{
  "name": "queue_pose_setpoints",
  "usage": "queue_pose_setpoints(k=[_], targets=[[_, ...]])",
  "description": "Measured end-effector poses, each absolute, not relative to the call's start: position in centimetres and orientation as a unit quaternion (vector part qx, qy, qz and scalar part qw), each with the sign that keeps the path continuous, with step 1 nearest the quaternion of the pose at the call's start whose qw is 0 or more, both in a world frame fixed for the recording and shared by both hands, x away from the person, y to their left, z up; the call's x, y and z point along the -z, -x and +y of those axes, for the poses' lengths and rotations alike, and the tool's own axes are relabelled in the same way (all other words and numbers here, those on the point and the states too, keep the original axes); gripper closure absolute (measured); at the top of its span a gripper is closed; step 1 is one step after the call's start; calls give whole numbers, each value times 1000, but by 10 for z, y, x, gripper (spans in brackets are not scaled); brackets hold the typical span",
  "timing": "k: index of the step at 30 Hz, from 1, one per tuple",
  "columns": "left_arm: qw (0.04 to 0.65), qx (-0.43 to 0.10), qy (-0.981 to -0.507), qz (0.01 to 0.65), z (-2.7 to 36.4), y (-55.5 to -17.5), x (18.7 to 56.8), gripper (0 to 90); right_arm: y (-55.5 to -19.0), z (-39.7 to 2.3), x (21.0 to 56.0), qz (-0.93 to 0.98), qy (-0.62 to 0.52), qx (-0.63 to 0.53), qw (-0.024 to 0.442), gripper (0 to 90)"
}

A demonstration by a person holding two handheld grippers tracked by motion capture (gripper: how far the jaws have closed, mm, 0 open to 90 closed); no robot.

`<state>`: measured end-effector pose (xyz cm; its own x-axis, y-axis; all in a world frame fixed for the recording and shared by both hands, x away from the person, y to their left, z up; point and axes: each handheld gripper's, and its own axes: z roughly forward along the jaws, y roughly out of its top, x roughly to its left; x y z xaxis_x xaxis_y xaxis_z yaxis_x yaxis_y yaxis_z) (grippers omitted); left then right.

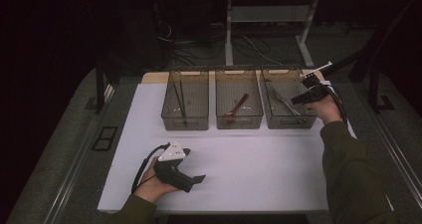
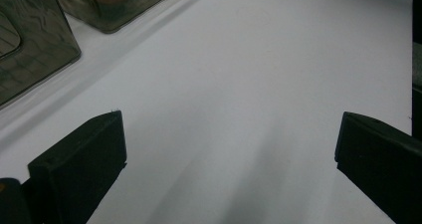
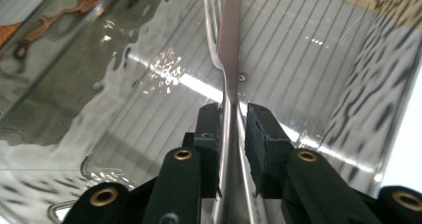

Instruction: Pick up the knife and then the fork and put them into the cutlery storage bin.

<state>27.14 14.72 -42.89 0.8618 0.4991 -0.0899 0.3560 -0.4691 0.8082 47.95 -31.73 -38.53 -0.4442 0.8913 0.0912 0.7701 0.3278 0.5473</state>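
Over the rightmost bin [image 1: 288, 115] at the bench's [image 1: 259, 169] far edge, the right gripper [image 3: 234, 115] pointed down w/ a fork [image 3: 225, 50] between its jaws; jaws narrow, a slight gap showed on one side, so can't tell if pads pressed. Fork lay inside that bin. Left gripper [image 2: 230, 149] rested near the front edge, jaws wide apart, nothing betw. them.

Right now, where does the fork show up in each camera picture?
High view: the fork lies in the right-hand bin, at the picture's upper right, beside the right tool.
Left gripper view: not in it.
Right gripper view: it runs up the middle, its handle between the tool's jaws.
Shared landmark: the middle bin with the reddish utensil, at top left in both gripper views.
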Motion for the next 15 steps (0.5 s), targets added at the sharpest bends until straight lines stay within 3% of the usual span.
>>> queue_pose_setpoints(k=[4,11,15], targets=[[452,-81,-852,252,147,-271,428,0,-475,-321,379,802,-510,-289,117,695],[450,-85,-853,250,149,-272,428,0,-452,-332,365,777,-505,-357,117,454],[453,-88,-850,254,150,-272,428,0,-434,-338,359,769,-491,-390,127,396]])
